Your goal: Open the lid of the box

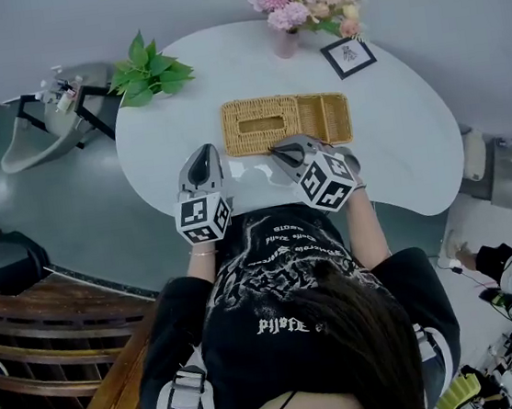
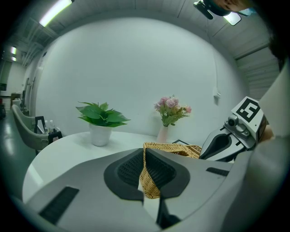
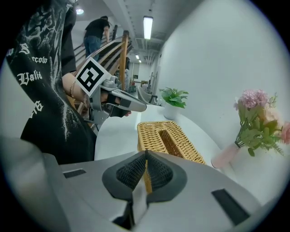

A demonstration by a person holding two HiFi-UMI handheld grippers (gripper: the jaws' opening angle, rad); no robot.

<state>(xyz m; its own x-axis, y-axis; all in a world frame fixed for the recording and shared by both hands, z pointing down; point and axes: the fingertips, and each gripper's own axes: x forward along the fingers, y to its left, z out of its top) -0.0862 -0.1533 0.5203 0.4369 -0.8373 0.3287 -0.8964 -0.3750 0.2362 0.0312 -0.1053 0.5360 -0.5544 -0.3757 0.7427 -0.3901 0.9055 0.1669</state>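
Note:
A long wicker box [image 1: 285,122] lies in the middle of the white table [image 1: 397,149], its lid with a slot [image 1: 260,122] resting flat on the left part. My left gripper [image 1: 201,152] hovers shut just off the box's near left corner, holding nothing. My right gripper [image 1: 274,149] is shut and empty too, its tip at the box's near edge. In the left gripper view the box [image 2: 174,148] shows past the closed jaws, and the right gripper [image 2: 205,155] is at the right. In the right gripper view the box [image 3: 167,138] lies ahead, with the left gripper [image 3: 143,108] beyond it.
A potted green plant [image 1: 145,74] stands at the table's far left. A pink flower vase [image 1: 287,42] and a small framed picture [image 1: 348,56] are behind the box. A grey chair [image 1: 39,133] and wooden stairs [image 1: 59,334] are left of the table.

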